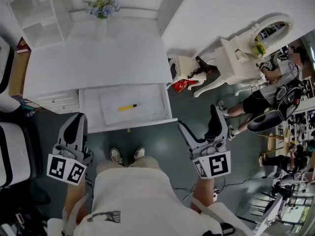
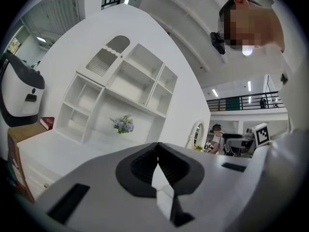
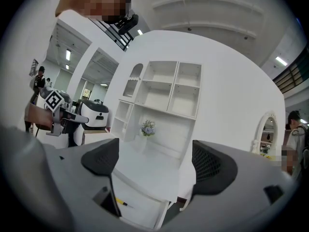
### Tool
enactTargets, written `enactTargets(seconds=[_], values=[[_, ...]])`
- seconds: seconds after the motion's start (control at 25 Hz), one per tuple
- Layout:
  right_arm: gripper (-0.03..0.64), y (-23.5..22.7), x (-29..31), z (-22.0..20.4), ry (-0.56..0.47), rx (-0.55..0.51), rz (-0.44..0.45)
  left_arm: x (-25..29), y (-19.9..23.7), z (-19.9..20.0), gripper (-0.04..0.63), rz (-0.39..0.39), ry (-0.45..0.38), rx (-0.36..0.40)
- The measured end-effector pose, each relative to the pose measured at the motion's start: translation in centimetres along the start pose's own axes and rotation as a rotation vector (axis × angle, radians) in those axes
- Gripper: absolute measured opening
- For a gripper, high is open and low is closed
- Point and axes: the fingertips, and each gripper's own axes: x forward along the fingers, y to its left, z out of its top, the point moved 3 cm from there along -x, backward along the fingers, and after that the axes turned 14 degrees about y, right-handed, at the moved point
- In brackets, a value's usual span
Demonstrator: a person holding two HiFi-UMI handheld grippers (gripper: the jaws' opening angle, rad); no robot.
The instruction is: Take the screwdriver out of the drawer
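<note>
1 drawer [image 1: 133,126] pulled out, screwdriver [image 1: 127,107] inside — left gripper [image 1: 76,122] closed, right gripper [image 1: 198,119] agape; white desk [image 1: 98,58].

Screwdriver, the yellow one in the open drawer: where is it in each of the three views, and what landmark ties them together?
Head view: the screwdriver lies just left of centre, in the open drawer.
Left gripper view: not in it.
Right gripper view: low, left of centre, in the drawer.
Shared landmark: the flower bouquet, seen in all three.
</note>
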Motion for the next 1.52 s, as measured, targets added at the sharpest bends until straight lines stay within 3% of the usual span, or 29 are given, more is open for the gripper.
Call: enactTargets(seconds=[0.28, 0.52, 0.8, 1.08, 1.52], values=[[0.463, -2.0, 5.1, -1.3, 0.007, -0.006, 0.1, 3.8, -0.2, 1.2, 0.015, 0.048, -0.002, 0.016], [0.463, -1.6, 12.5, -5.2, 0.123, -0.098, 0.324, 5.7, -0.9, 2.6, 0.015, 0.157, -0.019, 0.031], [0.462, 3.2, 20.9, -11.7, 0.253, -0.237, 0.563, 4.3, 0.8, 0.2, 0.015, 0.329, 0.025, -0.044], [0.462, 10.1, 27.5, -21.7, 0.43, -0.565, 0.718, 3.4, 0.8, -1.6, 0.015, 0.416, 0.051, -0.084], [0.462, 18.3, 33.4, -31.0, 0.582, -0.803, 0.921, -2.9, 0.7, -3.6, 0.015, 0.628, 0.064, -0.14]])
